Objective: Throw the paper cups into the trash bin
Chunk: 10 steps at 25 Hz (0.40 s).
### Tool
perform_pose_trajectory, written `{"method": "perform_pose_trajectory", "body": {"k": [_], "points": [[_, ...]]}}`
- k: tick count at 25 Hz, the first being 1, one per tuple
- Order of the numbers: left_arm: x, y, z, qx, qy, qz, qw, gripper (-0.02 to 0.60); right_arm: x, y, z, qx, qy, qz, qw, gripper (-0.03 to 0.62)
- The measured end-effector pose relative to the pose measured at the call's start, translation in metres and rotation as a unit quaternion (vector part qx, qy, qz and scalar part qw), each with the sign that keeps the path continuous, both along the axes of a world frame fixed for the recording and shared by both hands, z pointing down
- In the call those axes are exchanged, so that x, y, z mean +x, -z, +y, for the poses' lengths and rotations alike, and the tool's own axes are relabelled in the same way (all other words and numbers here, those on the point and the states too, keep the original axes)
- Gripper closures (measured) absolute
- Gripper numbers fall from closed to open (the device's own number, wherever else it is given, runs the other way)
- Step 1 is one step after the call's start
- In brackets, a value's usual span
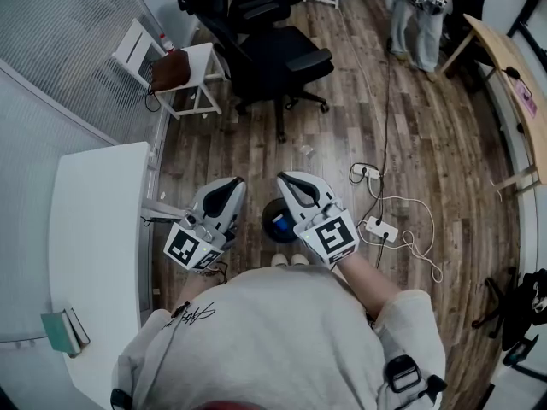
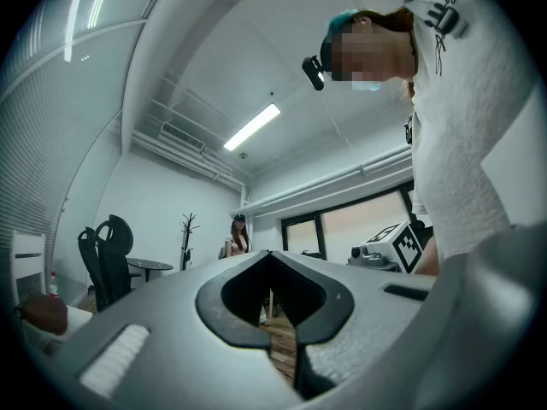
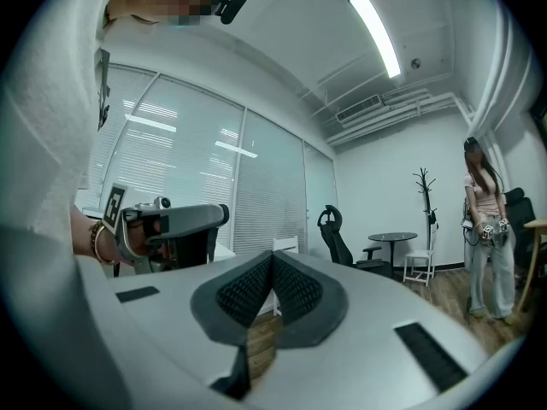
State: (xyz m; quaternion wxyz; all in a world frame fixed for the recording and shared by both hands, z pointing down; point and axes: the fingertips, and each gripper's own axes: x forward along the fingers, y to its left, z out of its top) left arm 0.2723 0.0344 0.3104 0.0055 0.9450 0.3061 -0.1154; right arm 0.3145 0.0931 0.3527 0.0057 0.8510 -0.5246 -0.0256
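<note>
Risk | left tool (image 1: pixel 232 184), right tool (image 1: pixel 286 180) both clenched, empty | no cup in our sight | trash bin (image 1: pixel 280 220) just below; we may knock it over

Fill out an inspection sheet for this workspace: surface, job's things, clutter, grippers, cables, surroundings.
Surface: wood floor; white table at the left.
Job's things: dark trash bin on the floor, seen between the grippers, something blue inside; paper cups: nothing seen.
Clutter: books on the table; small scrap on the floor.
Grippers: left gripper and right gripper side by side, both shut, nothing between the jaws.
Cables: power strip with a looped white cord on the floor.
Surroundings: black office chair; another person standing; wooden desk.
</note>
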Motion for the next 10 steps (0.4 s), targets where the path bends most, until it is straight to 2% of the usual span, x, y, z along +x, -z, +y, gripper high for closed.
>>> {"method": "perform_pose_trajectory", "body": {"k": [10], "points": [[0.0014, -0.0015, 0.0023, 0.005, -0.004, -0.001, 1.0, 0.588, -0.0003, -0.0001, 0.0009, -0.006, 0.005, 0.002, 1.0, 0.585]]}}
